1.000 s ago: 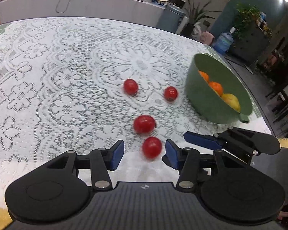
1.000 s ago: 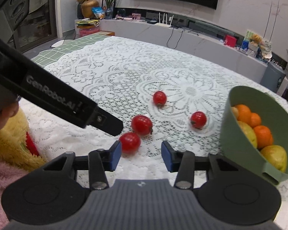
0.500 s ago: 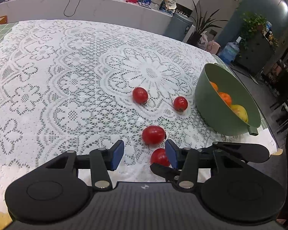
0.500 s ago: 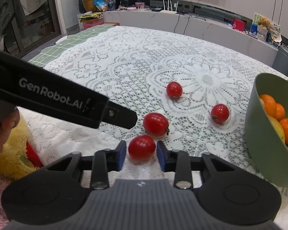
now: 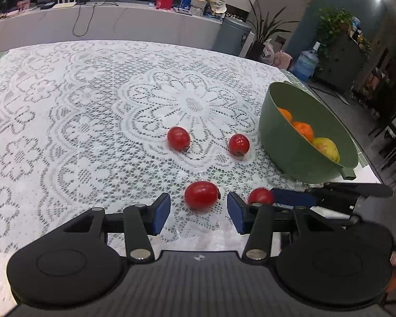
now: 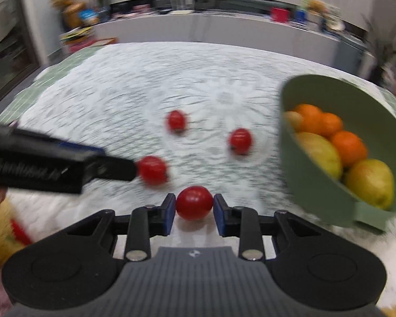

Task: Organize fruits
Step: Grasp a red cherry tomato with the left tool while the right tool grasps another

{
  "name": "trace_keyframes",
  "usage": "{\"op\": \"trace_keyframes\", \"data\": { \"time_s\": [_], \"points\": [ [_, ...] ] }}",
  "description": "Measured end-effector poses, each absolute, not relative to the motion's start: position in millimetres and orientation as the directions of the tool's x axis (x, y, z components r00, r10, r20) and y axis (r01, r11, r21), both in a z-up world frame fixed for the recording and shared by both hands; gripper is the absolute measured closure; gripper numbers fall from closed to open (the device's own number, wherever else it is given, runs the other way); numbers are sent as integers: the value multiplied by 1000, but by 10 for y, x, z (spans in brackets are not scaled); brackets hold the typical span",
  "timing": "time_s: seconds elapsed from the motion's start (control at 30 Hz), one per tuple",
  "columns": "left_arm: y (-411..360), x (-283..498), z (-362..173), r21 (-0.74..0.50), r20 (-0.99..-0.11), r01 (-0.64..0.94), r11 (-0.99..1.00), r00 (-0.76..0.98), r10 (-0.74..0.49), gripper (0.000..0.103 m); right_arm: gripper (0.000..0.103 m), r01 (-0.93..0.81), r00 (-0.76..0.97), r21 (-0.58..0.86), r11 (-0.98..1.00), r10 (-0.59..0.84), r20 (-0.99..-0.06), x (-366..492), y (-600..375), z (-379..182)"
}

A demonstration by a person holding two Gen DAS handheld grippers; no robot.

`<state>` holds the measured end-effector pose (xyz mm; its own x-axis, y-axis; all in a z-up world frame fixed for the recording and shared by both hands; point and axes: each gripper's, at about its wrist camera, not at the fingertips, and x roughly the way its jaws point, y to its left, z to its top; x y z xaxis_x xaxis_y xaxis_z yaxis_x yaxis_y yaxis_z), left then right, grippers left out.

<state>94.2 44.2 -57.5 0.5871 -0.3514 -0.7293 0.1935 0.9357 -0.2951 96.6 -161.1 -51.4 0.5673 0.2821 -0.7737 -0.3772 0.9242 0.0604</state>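
Now clamped between the blue pads of the right tool: one red cherry tomato, gripped across its middle and sitting low over the lace-covered surface, whether lifted clear or not impossible to tell. Grip across the widest part probably chosen to keep the smooth round skin from slipping out.

Just ahead and left of that tool, a second tomato, nearly touched by the tip of the left tool. Farther ahead, two more tomatoes, well apart from each other.

To the right of the right tool, a green bowl already loaded with oranges and yellow fruit, likely the destination, placed near for a short carry.

Left tool released, half spread, holding nothing, aimed at the oval tomato just beyond its pads; probably lined up for the next pick. Blurred right view, so finer contact detail unclear.
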Motion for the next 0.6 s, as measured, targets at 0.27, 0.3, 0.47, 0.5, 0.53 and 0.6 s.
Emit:
{"op": "trace_keyframes", "data": {
  "time_s": [0.27, 0.3, 0.47, 0.5, 0.53, 0.6],
  "points": [
    [355, 977, -671, -265, -719, 244, 933, 595, -359, 46, 75, -329, 557, 45, 943, 232, -797, 1064, -1661, -586],
    [336, 974, -678, -256, -720, 252, 933, 595, -358, 46, 75, -329, 553, 46, 943, 232, -800, 1067, -1659, -596],
    [280, 988, -724, -236, -724, 266, 935, 594, -351, 50, 75, -323, 551, 56, 945, 236, -801, 1064, -1669, -594],
    [281, 996, -736, -235, -727, 263, 936, 592, -348, 50, 75, -321, 550, 60, 945, 238, -800, 1064, -1676, -594],
    [282, 1004, -749, -234, -730, 260, 937, 590, -345, 50, 74, -320, 550, 64, 945, 240, -800, 1066, -1680, -598],
    [283, 1026, -771, -228, -735, 252, 941, 589, -336, 50, 74, -318, 549, 69, 945, 243, -800, 1063, -1685, -602]
  ]
}}
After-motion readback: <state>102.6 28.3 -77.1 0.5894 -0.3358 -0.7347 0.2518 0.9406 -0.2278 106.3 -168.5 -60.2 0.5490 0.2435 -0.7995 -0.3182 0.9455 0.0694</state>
